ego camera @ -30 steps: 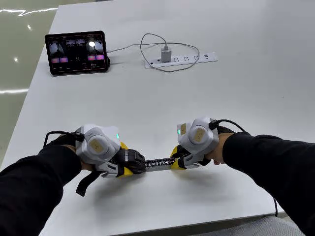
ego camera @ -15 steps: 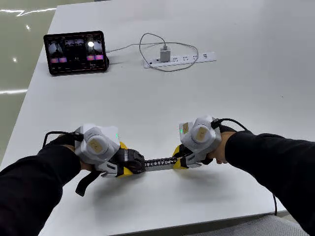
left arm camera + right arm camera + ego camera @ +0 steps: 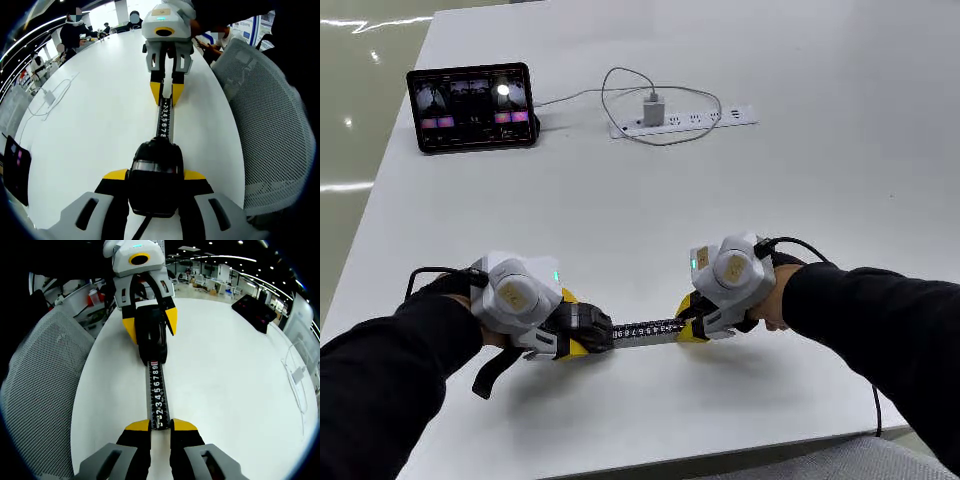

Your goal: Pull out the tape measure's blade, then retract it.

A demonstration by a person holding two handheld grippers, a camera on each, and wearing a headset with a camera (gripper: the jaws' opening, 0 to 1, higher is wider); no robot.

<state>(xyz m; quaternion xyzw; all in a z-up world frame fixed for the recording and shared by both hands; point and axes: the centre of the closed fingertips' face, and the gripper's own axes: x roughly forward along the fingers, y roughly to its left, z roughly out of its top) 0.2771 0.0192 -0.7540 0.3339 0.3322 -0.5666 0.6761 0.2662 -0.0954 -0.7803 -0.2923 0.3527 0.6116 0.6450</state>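
Note:
A black tape measure case (image 3: 582, 327) (image 3: 156, 175) (image 3: 151, 337) rests low over the white table, and my left gripper (image 3: 566, 336) (image 3: 155, 176) is shut on it. A short stretch of dark numbered blade (image 3: 647, 328) (image 3: 164, 120) (image 3: 157, 397) runs out of the case to the right. My right gripper (image 3: 686, 328) (image 3: 161, 425) is shut on the blade's end. In the left gripper view the right gripper (image 3: 166, 94) faces me across the blade. In the right gripper view the left gripper (image 3: 150, 322) clamps the case.
A tablet (image 3: 473, 105) with a lit screen stands at the table's far left. A white power strip (image 3: 685, 120) with a charger and looped cable (image 3: 655, 100) lies at the back. The table's near edge (image 3: 650, 462) runs just under my arms. A mesh chair (image 3: 270, 125) stands beside the table.
My right gripper has moved a little to the right with the blade's end, so more blade shows between the two grippers. The left gripper and the case have stayed put.

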